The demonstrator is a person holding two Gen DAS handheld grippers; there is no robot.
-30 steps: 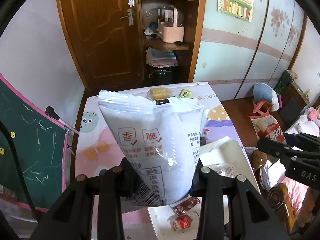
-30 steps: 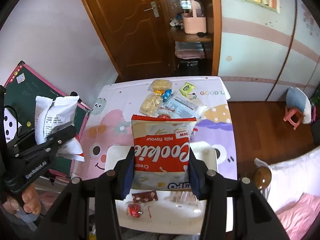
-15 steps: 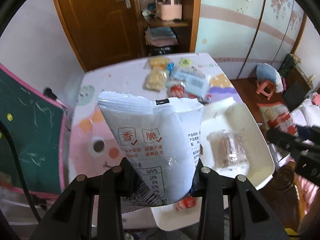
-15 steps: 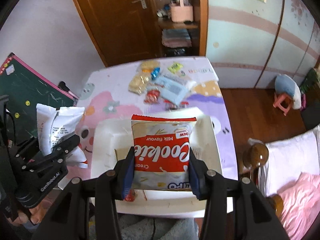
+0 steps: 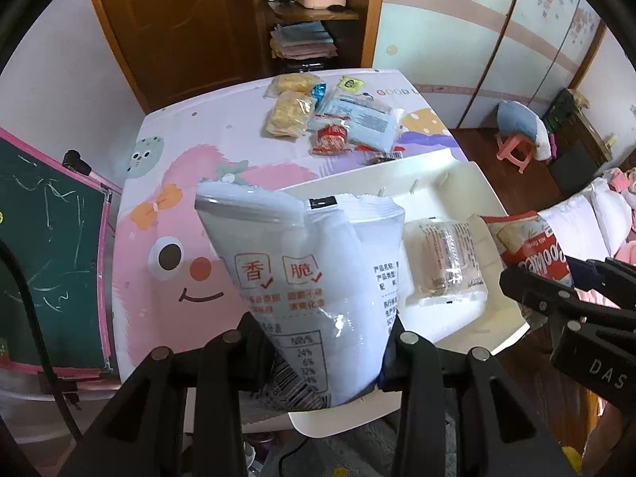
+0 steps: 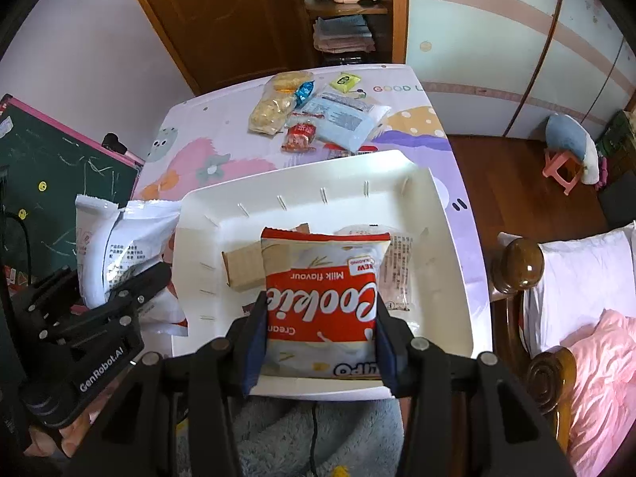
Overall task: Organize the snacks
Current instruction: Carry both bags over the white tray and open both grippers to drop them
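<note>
My left gripper (image 5: 324, 351) is shut on a white snack bag (image 5: 306, 278) with red Chinese print, held upright over the left edge of the white tray (image 5: 449, 171). In the right wrist view that same bag (image 6: 119, 254) sits just left of the tray (image 6: 437, 206). My right gripper (image 6: 320, 332) is shut on a red and white cookie bag (image 6: 322, 298), held over the tray's near half. Inside the tray lie a clear-wrapped cake (image 5: 445, 266) and a small cardboard box (image 6: 242, 268).
Several loose snacks (image 6: 310, 115) lie in a cluster at the table's far end: pale cracker packs, a red packet, a large light blue pack. A green chalkboard (image 5: 43, 270) stands left of the table; a bed with a wooden post (image 6: 520, 262) is on the right.
Both grippers have come down closer to the table with their bags. The tray now fills more of both views, and the wrapped cake and cardboard box inside it show clearly.
</note>
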